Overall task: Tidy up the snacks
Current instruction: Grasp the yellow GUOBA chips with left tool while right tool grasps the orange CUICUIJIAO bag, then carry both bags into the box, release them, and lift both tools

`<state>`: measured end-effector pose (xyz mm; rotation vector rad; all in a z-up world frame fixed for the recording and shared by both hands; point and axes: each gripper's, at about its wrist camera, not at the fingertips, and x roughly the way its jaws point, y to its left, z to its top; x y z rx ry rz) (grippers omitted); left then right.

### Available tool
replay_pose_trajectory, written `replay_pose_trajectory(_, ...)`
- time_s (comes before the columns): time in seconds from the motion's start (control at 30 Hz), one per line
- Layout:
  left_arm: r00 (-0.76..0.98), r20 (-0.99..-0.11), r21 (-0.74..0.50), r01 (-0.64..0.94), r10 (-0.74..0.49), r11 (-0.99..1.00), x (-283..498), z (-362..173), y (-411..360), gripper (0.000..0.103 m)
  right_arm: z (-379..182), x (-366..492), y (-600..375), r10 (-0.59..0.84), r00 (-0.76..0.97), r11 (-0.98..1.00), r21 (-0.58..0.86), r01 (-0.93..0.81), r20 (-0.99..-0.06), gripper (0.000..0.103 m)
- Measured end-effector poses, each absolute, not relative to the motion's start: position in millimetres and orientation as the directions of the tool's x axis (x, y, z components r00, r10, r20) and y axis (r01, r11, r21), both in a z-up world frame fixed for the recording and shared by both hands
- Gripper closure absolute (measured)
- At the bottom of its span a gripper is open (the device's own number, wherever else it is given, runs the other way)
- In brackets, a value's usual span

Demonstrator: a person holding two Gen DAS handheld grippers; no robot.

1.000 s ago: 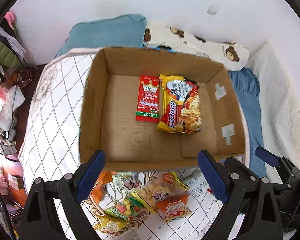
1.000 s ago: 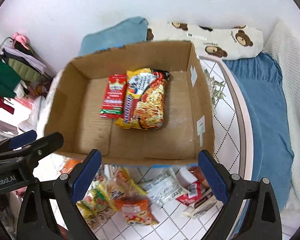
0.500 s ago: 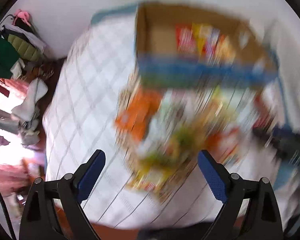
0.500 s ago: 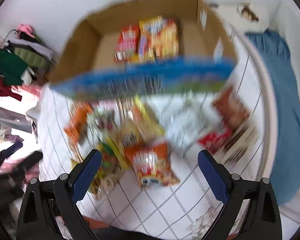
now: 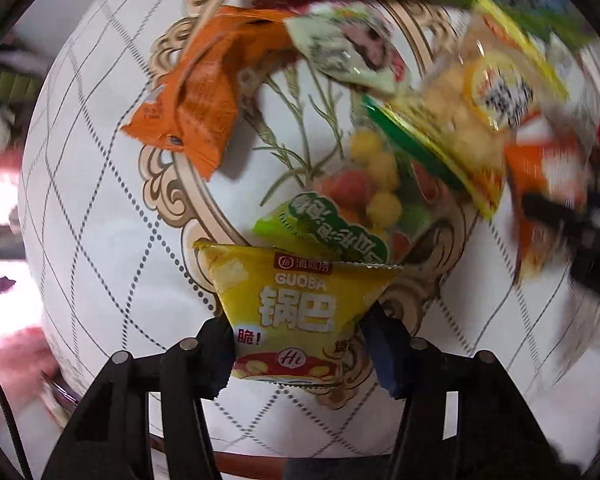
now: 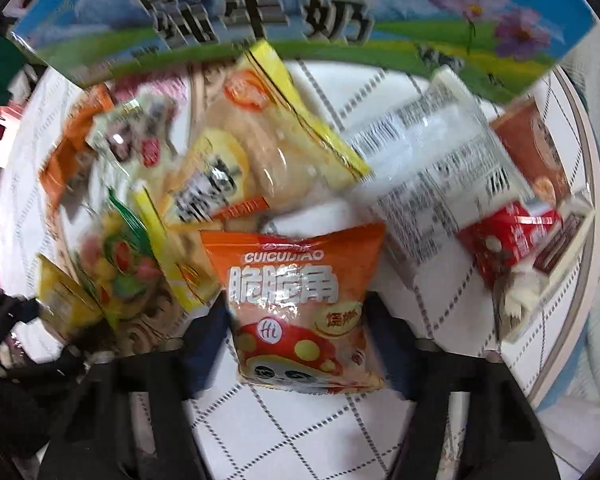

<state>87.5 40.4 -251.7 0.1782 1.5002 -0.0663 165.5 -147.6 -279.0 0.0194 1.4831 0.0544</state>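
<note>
Grasping step | your left gripper [image 5: 298, 354] has narrowed around one yellow Guoba packet [image 5: 296, 312] | your right gripper [image 6: 298, 344] pinches one orange Cuicuijiao packet [image 6: 300, 304] | each packet sits between its fingers on the bed | next: lift both, carry forward into box [image 6: 292, 12] ahead | roughly eight loose packets remain beyond.

White quilted bedcover [image 5: 112, 240] with gold scroll-and-plant print
</note>
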Motion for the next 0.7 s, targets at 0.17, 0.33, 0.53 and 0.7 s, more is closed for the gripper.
replay_pose_trajectory(0.17,0.004,-0.999,-0.035,-0.008,-0.035,0.999,69.5,-258.2,60.8,0.049,-287.5,135.6,-165.8,0.139,-0.03,0.99,0.138,0.033,-0.99,0.039)
replay_pose_trajectory(0.33,-0.04,-0.997,-0.064,-0.061,-0.067,0.996,71.5,-286.6,66.7,0.049,-304.8,114.2,-170.8,0.155,-0.086,0.987,0.152,0.043,-0.984,0.036)
replay_pose_trajectory(0.53,-0.046,-0.999,-0.024,-0.049,-0.027,0.998,87.7,-285.8,46.9,0.049,-309.0,110.0,-163.4,0.15,-0.083,0.988,0.145,0.06,-0.985,0.025)
replay_pose_trajectory(0.7,-0.04,-0.999,-0.002,-0.043,-0.004,0.999,89.1,-276.0,35.2,0.049,-307.5,104.6,-150.1,0.135,-0.088,0.99,0.13,0.058,-0.987,0.024)
